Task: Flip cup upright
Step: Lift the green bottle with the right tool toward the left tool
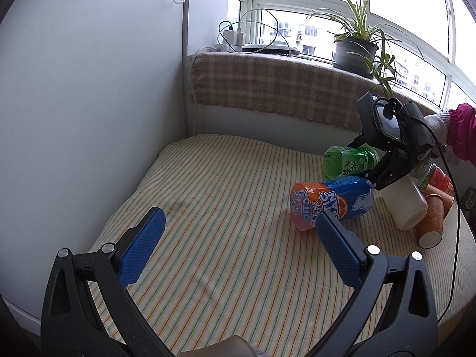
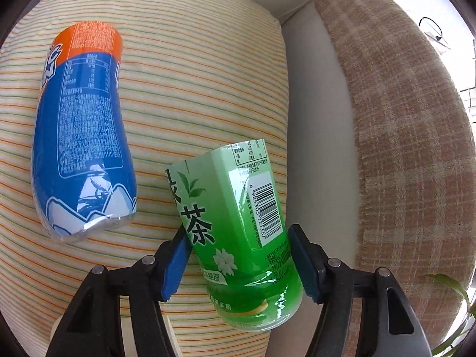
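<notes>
A green tea-label cup (image 2: 238,238) lies on its side on the striped tablecloth (image 2: 208,89). My right gripper (image 2: 238,263) has its two blue pads on either side of the cup, touching it. In the left wrist view the green cup (image 1: 348,160) lies at the far right with the right gripper (image 1: 383,175) over it. A blue and orange cup (image 1: 330,200) lies on its side beside it, also in the right wrist view (image 2: 83,136). My left gripper (image 1: 238,247) is open and empty above the cloth.
A white cup (image 1: 407,205) and an orange paper cup (image 1: 434,217) lie on their sides at the right edge, with a red one (image 1: 440,178) behind. A plaid cloth (image 1: 282,89) covers the sill with a potted plant (image 1: 354,50) and chargers (image 1: 233,37). A white wall (image 1: 89,104) stands at left.
</notes>
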Tool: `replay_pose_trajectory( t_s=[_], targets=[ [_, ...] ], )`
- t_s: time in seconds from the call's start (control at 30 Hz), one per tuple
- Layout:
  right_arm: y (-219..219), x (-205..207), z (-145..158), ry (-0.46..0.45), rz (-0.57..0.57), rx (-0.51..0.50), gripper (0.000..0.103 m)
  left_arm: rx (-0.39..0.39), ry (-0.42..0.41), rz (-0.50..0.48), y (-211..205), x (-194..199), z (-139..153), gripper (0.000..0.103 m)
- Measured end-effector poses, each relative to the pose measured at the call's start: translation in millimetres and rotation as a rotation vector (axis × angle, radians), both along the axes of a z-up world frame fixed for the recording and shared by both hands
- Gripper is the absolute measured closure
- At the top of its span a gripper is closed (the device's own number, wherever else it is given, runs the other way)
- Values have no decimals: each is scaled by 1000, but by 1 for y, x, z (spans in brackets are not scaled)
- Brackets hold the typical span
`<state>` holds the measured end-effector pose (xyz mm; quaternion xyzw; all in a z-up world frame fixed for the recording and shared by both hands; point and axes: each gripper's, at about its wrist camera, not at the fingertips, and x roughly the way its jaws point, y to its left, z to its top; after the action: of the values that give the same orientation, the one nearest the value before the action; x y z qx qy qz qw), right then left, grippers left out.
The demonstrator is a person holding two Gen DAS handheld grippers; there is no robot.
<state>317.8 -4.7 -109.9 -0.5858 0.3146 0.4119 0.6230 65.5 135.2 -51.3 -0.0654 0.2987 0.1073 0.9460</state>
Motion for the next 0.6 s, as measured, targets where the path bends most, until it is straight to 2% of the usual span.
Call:
replay_pose_trajectory(
  t_s=[0.27,0.4,0.6],
  targets=[
    [-3,-11,39,-29,-29,107,37,4,-15,9,0,-7,5,0],
    [-10,-24,69,-41,-48,179,37,10,-31,3,-2,-14,10,0],
    [-34,-78,106,-26,-77,321,37,10,-60,-9,-7,-26,21,0]
  ],
)
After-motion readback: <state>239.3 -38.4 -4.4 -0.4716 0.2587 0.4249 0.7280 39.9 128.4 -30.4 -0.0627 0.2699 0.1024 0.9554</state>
